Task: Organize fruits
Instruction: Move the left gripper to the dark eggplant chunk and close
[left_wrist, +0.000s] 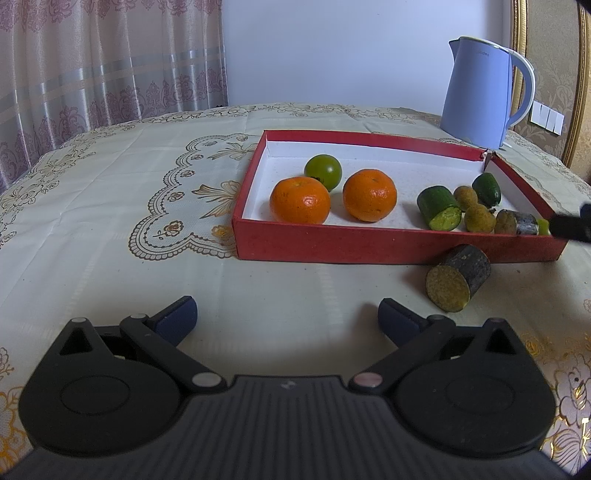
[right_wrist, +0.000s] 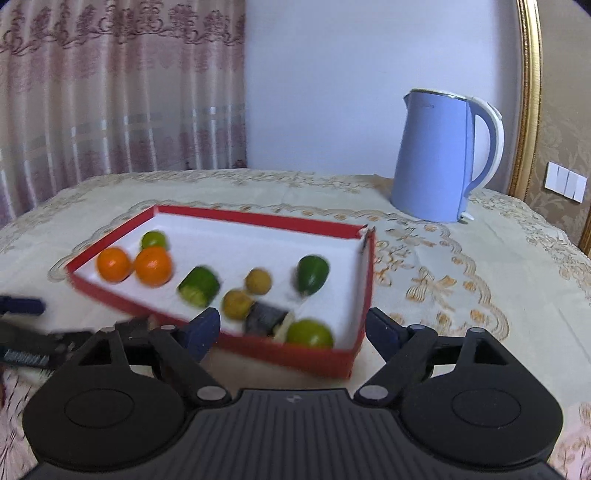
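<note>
One dark cut piece (left_wrist: 459, 282) lies on the tabletop (left_wrist: 258, 280), outside the red box (left_wrist: 369, 247) and touching its near wall. It sits just ahead-right of the left tongs (left_wrist: 287, 314), which gape wide and empty. Its long axis runs obliquely toward the box. The right tongs (right_wrist: 293, 326), also wide and empty, hover at the box's near corner, probably farther from it.

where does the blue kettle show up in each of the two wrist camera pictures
Left wrist view: the blue kettle stands at upper right, on the table just behind the red box's far right corner.
Right wrist view: the blue kettle stands right of centre, beyond and to the right of that same corner.
Shared landmark: the red box, with two oranges at its left end.
</note>
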